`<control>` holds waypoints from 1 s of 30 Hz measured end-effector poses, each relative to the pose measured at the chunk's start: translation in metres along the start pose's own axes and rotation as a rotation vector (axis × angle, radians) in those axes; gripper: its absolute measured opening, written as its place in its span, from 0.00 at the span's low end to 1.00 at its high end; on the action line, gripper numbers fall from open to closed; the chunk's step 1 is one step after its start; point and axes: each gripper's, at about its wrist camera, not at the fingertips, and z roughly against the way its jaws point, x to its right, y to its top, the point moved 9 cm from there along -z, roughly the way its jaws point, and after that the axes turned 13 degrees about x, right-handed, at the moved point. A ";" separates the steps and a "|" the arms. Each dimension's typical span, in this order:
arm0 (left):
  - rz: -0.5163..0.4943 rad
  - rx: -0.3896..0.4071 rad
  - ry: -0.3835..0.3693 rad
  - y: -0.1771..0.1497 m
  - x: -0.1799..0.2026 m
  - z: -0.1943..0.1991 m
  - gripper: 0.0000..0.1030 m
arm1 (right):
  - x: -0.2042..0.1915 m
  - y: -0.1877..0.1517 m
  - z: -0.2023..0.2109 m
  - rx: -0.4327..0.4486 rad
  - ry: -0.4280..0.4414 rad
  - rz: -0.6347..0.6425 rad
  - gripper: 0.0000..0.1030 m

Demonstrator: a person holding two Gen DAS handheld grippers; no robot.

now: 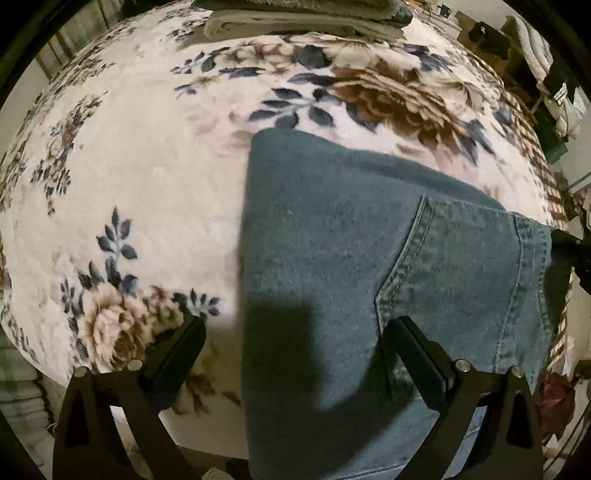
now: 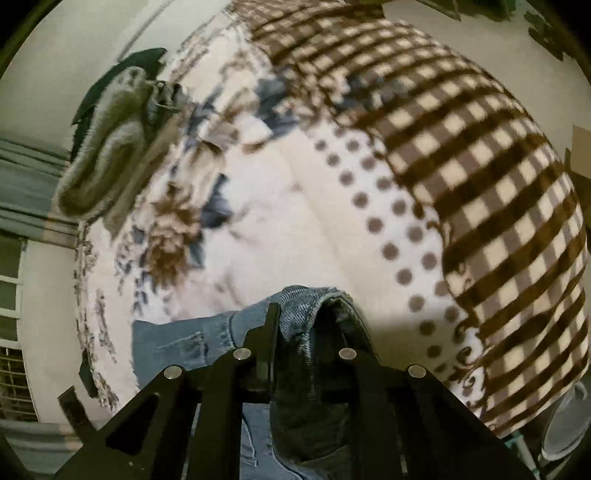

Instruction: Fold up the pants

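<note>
Blue denim pants lie on a floral blanket, back pocket up, folded edge toward the far side. My left gripper is open above the near part of the pants, its fingers wide apart and empty. In the right wrist view my right gripper is shut on a bunched edge of the pants, which hangs between the fingers. My right gripper also shows in the left wrist view as a dark shape at the waistband.
The floral blanket covers the bed; a brown checked blanket lies on its right part. Folded towels sit at the far edge, also in the right wrist view. The bed edge is near my left gripper.
</note>
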 end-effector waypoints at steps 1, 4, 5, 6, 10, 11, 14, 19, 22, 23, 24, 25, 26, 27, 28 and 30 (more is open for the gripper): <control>-0.002 -0.004 -0.001 -0.002 0.001 -0.001 1.00 | 0.002 -0.002 -0.002 -0.011 -0.003 0.005 0.17; 0.003 -0.012 -0.006 -0.007 0.002 -0.004 1.00 | 0.013 -0.009 0.004 -0.053 -0.031 -0.029 0.39; 0.006 -0.013 -0.008 -0.008 0.002 -0.004 1.00 | 0.016 -0.013 0.016 -0.053 -0.031 -0.048 0.42; 0.008 -0.014 -0.010 -0.010 0.002 -0.004 1.00 | 0.020 -0.018 0.027 -0.049 -0.035 -0.062 0.48; 0.036 -0.028 -0.026 -0.018 0.001 -0.006 1.00 | 0.041 -0.066 0.070 -0.073 -0.063 -0.170 0.51; 0.045 -0.033 -0.031 -0.021 0.000 -0.008 1.00 | 0.049 -0.088 0.075 -0.098 -0.072 -0.221 0.51; 0.067 -0.043 -0.047 -0.028 -0.001 -0.009 1.00 | 0.061 -0.137 0.070 -0.166 -0.034 -0.359 0.51; 0.054 -0.063 -0.071 -0.039 -0.005 -0.010 1.00 | 0.064 -0.174 0.038 -0.163 0.111 -0.627 0.33; 0.048 -0.084 -0.093 -0.050 -0.015 -0.015 1.00 | 0.064 -0.177 0.035 -0.095 0.016 -0.456 0.21; 0.057 -0.088 -0.109 -0.052 -0.018 -0.016 1.00 | 0.065 -0.179 0.034 -0.093 0.025 -0.457 0.21; 0.072 -0.093 -0.124 -0.054 -0.021 -0.016 1.00 | 0.066 -0.181 0.034 -0.092 0.051 -0.473 0.22; 0.093 -0.096 -0.140 -0.055 -0.024 -0.016 1.00 | 0.065 -0.181 0.035 -0.090 0.095 -0.487 0.24; 0.117 -0.097 -0.160 -0.057 -0.027 -0.017 1.00 | 0.064 -0.180 0.038 -0.085 0.147 -0.487 0.27; 0.138 -0.096 -0.181 -0.058 -0.029 -0.017 1.00 | 0.065 -0.182 0.039 -0.092 0.167 -0.472 0.36; 0.163 -0.096 -0.206 -0.059 -0.031 -0.019 1.00 | 0.063 -0.185 0.038 -0.108 0.203 -0.460 0.50; 0.227 -0.103 -0.264 -0.064 -0.034 -0.024 1.00 | 0.063 -0.193 0.033 -0.116 0.265 -0.478 0.62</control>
